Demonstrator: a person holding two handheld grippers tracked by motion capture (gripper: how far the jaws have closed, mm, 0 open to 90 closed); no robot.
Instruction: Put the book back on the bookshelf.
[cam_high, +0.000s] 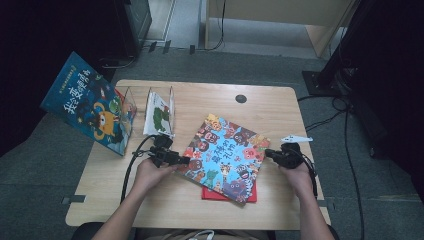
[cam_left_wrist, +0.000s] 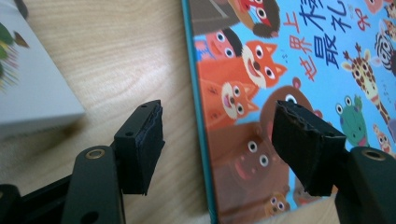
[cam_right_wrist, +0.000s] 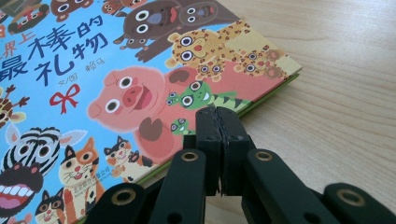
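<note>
a pale wooden table (cam_high: 150, 200) stands on grey carpet, with dark equipment and cables along the far side. near the middle of the table, turned at an angle, lies a picture book (cam_high: 225, 155) with a blue cover full of cartoon animals, resting on top of a red book (cam_high: 250, 195) whose corner peeks out toward the near edge.

the left gripper (cam_high: 182, 160) sits at the picture book's left edge with its jaws spread apart, one pad over the bare wood and one over the cover, gripping nothing. the right gripper (cam_high: 268, 153) rests at the book's right edge with its jaws pressed together and nothing between them.

the step in hand looks like picking up the top book. to do it well, the left jaws probably need to come low and level so one pad slips under the cover edge, taking the top book alone and not the red one beneath. the closed right gripper could steady or nudge the opposite edge.

toward the far left corner a clear rack (cam_high: 150, 100) holds a white book (cam_high: 159, 117), and a blue book (cam_high: 85, 102) leans over the left edge. the white book lies just beside the left gripper and could crowd its swing.
</note>
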